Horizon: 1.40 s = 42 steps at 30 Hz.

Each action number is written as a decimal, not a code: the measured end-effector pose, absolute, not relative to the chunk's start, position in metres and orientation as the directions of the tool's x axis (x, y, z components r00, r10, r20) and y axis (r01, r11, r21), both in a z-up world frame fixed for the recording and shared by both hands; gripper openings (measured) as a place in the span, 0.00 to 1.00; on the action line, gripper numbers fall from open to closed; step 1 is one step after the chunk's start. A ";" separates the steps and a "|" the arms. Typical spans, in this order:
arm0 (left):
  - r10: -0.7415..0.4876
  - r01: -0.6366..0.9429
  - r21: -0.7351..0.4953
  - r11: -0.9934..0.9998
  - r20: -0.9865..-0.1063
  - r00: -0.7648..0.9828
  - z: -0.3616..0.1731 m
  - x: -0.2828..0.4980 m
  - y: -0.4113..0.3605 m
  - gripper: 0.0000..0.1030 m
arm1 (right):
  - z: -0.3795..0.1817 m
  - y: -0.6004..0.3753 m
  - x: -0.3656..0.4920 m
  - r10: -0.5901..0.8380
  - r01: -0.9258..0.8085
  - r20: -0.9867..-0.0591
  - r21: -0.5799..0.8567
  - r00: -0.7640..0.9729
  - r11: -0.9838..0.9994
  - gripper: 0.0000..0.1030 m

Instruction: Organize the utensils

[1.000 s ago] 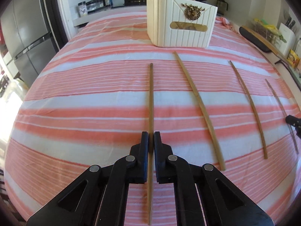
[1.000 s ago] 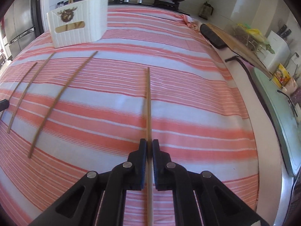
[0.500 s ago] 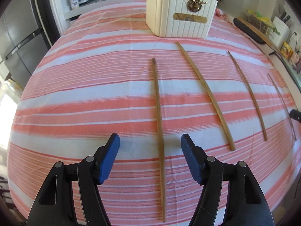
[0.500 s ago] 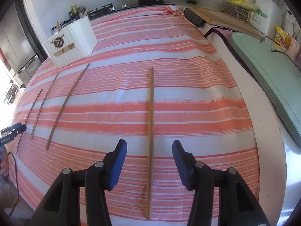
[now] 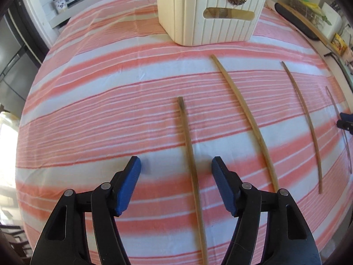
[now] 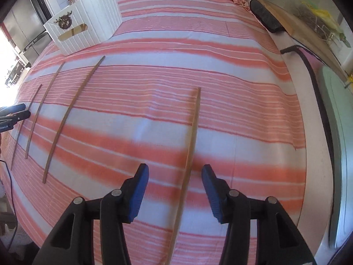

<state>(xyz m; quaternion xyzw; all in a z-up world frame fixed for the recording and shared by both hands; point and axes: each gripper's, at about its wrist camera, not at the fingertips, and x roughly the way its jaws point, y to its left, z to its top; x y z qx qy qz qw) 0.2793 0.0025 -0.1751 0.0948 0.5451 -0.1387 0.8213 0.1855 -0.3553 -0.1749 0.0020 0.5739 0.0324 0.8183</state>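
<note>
Left wrist view: left gripper [image 5: 176,172] hangs over the striped cloth [image 5: 88,114], jaws spread wide, blue pads [image 5: 129,187] either side of the leftmost chopstick [image 5: 187,145] but not touching it. That stick lies flat, running near to far, offset toward the right pad. To its right lie a second chopstick [image 5: 247,119], a third chopstick [image 5: 304,123] and, at the right edge, a fourth chopstick [image 5: 344,132], each apart from the next. White ribbed holder [image 5: 211,17] stands at the far end, just beyond the tips.

Right wrist view: right gripper [image 6: 175,183] also has its jaws spread, empty, straddling the rightmost chopstick [image 6: 194,130] (probably the same stick seen at the right edge of the other view). Three more sticks lie to the left; the holder [image 6: 88,28] stands far left with a few sticks already upright in it.

Handling judgement: the sticks look like thin bamboo, so very light, stiff, and smooth enough to roll or pivot in a pinch. They lie flat on soft cloth, so the pads should be able to press in slightly and close across the width. Best hold is likely near the thick near end, leaving the far tip free to aim into the holder. A grip too near the end could let the stick swing down.
</note>
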 end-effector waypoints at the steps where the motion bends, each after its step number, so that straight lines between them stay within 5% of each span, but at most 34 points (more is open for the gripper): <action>1: -0.124 0.329 0.004 0.944 -0.922 0.366 -0.174 0.283 0.001 0.56 | -0.176 -0.355 0.195 0.039 -0.046 -0.936 0.025 0.349 0.999 0.49; 2: -0.114 0.325 0.014 0.946 -0.922 0.370 -0.173 0.288 -0.002 0.51 | -0.176 -0.356 0.205 0.026 -0.036 -0.931 0.014 0.364 0.999 0.48; 4: -0.134 0.332 -0.005 0.943 -0.921 0.366 -0.172 0.295 -0.004 0.08 | -0.176 -0.359 0.222 0.012 -0.009 -0.923 0.009 0.385 1.000 0.31; 6: -0.140 0.319 -0.016 0.948 -0.919 0.369 -0.172 0.301 -0.005 0.05 | -0.173 -0.362 0.236 0.009 0.011 -0.918 0.015 0.397 1.000 0.06; 9: -0.102 0.287 0.028 0.957 -0.898 0.428 -0.162 0.300 0.001 0.04 | -0.167 -0.367 0.242 0.025 0.049 -0.908 0.050 0.419 0.998 0.06; 16: -0.250 0.289 -0.086 0.954 -0.761 0.599 -0.076 0.246 0.032 0.04 | -0.070 -0.359 0.185 0.145 -0.032 -0.736 0.166 0.662 0.986 0.06; 23: -0.362 0.340 -0.156 0.927 -0.601 0.713 -0.002 0.204 0.051 0.04 | 0.003 -0.335 0.137 0.186 -0.135 -0.593 0.131 0.784 0.982 0.06; 29: -0.396 0.359 -0.179 0.916 -0.547 0.737 0.024 0.204 0.052 0.04 | 0.030 -0.326 0.140 0.236 -0.184 -0.492 0.153 0.838 0.971 0.06; 42: -0.403 0.382 -0.156 0.911 -0.538 0.740 0.040 0.212 0.050 0.04 | 0.058 -0.302 0.172 0.277 -0.239 -0.546 0.142 0.791 0.961 0.06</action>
